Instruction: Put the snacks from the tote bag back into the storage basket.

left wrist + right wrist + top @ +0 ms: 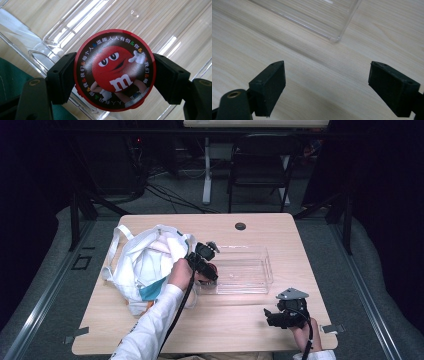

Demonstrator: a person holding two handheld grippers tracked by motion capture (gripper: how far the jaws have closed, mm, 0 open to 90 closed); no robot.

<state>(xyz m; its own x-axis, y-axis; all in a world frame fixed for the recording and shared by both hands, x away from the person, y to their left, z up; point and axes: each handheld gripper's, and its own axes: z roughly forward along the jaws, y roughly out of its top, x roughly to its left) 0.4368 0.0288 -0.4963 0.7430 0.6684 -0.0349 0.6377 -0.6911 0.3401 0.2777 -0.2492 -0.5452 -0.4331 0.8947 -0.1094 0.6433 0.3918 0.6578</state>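
Fabric of a white tote bag (145, 262) bunches at nine o'clock. Left gripper (113, 75) clamps a round red candy tin (114, 70) over the clear tray (245, 270); right gripper (327, 87) rests unclenched at five o'clock, empty.

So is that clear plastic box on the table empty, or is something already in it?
Looks empty: its clear floor shows bare wood grain. The round red candy tin is clamped in the left tool over it, not yet released.
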